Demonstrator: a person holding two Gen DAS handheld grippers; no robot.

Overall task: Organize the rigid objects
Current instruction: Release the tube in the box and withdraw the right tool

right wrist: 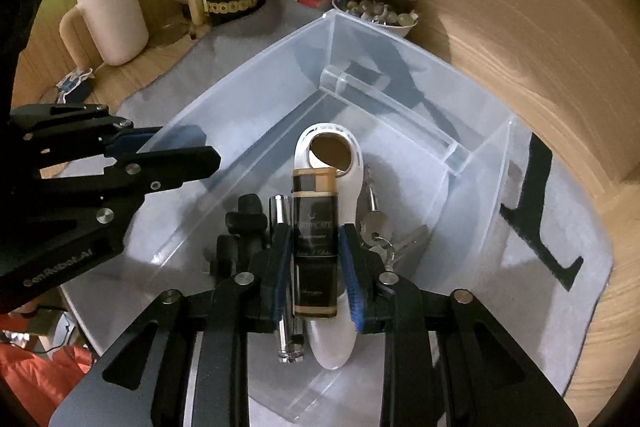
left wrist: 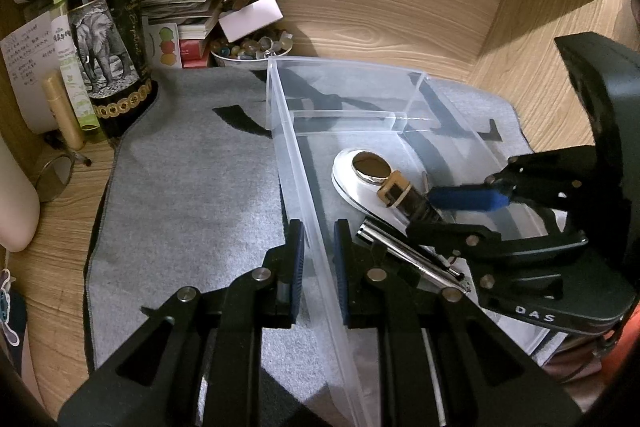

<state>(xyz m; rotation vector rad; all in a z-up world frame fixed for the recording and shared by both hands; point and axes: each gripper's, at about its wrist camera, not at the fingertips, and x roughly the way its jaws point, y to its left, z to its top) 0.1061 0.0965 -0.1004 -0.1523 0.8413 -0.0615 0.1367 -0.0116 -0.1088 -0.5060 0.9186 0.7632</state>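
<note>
A clear plastic bin (left wrist: 304, 163) with dividers stands on a grey mat (left wrist: 192, 179). Its near compartment holds a white oval piece (right wrist: 332, 339) with a round hole, a silver tube (right wrist: 286, 307), keys (right wrist: 378, 235) and a black part (right wrist: 244, 219). A black-and-gold case (right wrist: 316, 247) lies on the white piece. My right gripper (right wrist: 316, 267) brackets that case with a thin gap at each pad, so it is open. My left gripper (left wrist: 319, 263) is shut on the bin's left wall. The black-and-gold case (left wrist: 404, 195) also shows in the left wrist view, at the right gripper (left wrist: 424, 213).
At the back left stand a dark wine bottle (left wrist: 108, 27) with an elephant label, a stack of papers and books (left wrist: 180, 7) and a bowl of stones (left wrist: 252, 47). A cream mug (right wrist: 112, 15) sits left of the mat. Wooden walls close in behind and to the right.
</note>
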